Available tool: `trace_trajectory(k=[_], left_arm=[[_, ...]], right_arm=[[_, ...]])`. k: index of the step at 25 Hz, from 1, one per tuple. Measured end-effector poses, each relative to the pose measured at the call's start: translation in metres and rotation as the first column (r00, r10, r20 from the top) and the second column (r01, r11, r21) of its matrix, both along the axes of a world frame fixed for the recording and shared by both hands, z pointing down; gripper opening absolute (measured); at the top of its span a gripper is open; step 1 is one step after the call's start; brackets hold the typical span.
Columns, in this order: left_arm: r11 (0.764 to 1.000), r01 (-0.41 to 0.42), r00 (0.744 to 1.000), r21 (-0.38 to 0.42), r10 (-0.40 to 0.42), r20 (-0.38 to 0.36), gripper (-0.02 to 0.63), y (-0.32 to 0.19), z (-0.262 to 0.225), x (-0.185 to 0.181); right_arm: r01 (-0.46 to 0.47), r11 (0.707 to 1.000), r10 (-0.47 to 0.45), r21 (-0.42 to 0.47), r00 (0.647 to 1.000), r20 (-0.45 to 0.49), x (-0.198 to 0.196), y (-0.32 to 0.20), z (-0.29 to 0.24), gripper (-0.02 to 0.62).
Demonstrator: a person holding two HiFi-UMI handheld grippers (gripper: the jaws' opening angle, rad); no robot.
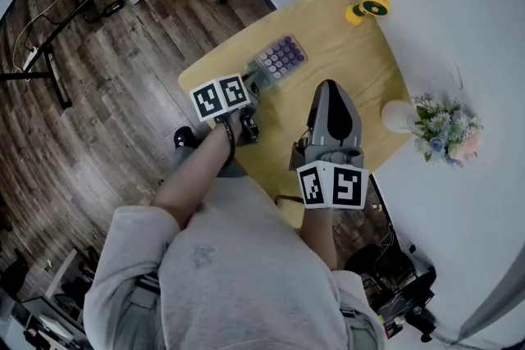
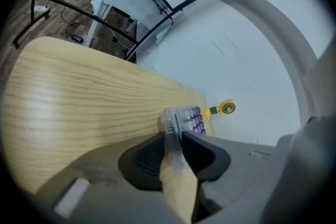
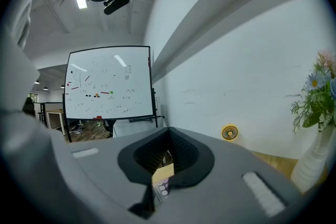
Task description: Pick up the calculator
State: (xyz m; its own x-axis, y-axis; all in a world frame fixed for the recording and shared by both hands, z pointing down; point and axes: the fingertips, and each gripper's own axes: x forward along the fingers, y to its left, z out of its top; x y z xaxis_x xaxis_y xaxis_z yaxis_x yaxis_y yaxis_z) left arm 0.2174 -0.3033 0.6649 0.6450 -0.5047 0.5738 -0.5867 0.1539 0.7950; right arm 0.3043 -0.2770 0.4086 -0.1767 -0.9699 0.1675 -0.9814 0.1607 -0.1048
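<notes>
The calculator (image 1: 280, 57), clear-cased with purple keys, lies near the far left edge of the wooden table (image 1: 361, 78). My left gripper (image 1: 253, 83) is shut on its near edge. In the left gripper view the clear rim of the calculator (image 2: 190, 118) sits pinched between the two dark pads of that gripper (image 2: 175, 138). My right gripper (image 1: 328, 88) hovers over the table's middle, to the right of the calculator, its jaws together and nothing in them. In the right gripper view a bit of the calculator (image 3: 161, 186) shows below the right gripper (image 3: 168, 136).
A yellow toy fan (image 1: 369, 8) stands at the table's far corner, by the white wall. A white vase (image 1: 399, 116) with flowers (image 1: 445, 127) stands at the right edge. Wood floor with desk legs and cables lies to the left. A whiteboard (image 3: 110, 81) stands beyond.
</notes>
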Motion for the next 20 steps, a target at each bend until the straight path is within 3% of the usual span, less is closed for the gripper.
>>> trace_trajectory(k=[2, 4, 8, 11, 13, 15, 18, 20], left_arm=[[0.999, -0.034, 0.999, 0.041, 0.033, 0.021, 0.111, -0.002, -0.004, 0.001], [0.987, -0.109, 0.991, 0.121, 0.098, 0.094, 0.104, -0.005, -0.012, 0.004], [0.931, -0.268, 0.946, 0.247, 0.206, 0.251, 0.103, -0.009, -0.023, 0.009], [0.894, -0.331, 0.919, 0.301, 0.233, 0.317, 0.104, -0.009, -0.027, 0.012], [0.855, -0.379, 0.894, 0.354, 0.239, 0.378, 0.103, -0.01, -0.034, 0.014], [0.784, -0.457, 0.848, 0.419, 0.243, 0.471, 0.103, -0.012, -0.044, 0.017], [0.626, -0.603, 0.751, 0.495, 0.235, 0.618, 0.099, -0.01, -0.059, 0.026], [0.533, -0.669, 0.699, 0.518, 0.214, 0.682, 0.098, -0.006, -0.066, 0.033]], right_arm=[[0.001, 1.0, -0.001, -0.002, 1.0, -0.001, 0.0, 0.0, 0.0, 0.003], [0.002, 1.0, -0.002, -0.002, 1.0, -0.001, 0.0, -0.001, 0.001, 0.003], [0.003, 1.0, -0.003, 0.0, 1.0, -0.001, -0.001, -0.001, 0.001, 0.003], [0.001, 1.0, -0.001, 0.001, 1.0, 0.001, -0.001, 0.0, 0.001, 0.003], [-0.002, 1.0, 0.002, 0.003, 1.0, 0.001, 0.0, 0.001, 0.0, 0.002], [-0.007, 1.0, 0.007, 0.004, 1.0, 0.002, 0.001, 0.001, 0.0, 0.003], [-0.013, 1.0, 0.013, 0.006, 1.0, 0.005, 0.002, 0.001, -0.001, 0.003], [-0.016, 1.0, 0.016, 0.01, 1.0, 0.007, 0.002, 0.002, -0.002, 0.003]])
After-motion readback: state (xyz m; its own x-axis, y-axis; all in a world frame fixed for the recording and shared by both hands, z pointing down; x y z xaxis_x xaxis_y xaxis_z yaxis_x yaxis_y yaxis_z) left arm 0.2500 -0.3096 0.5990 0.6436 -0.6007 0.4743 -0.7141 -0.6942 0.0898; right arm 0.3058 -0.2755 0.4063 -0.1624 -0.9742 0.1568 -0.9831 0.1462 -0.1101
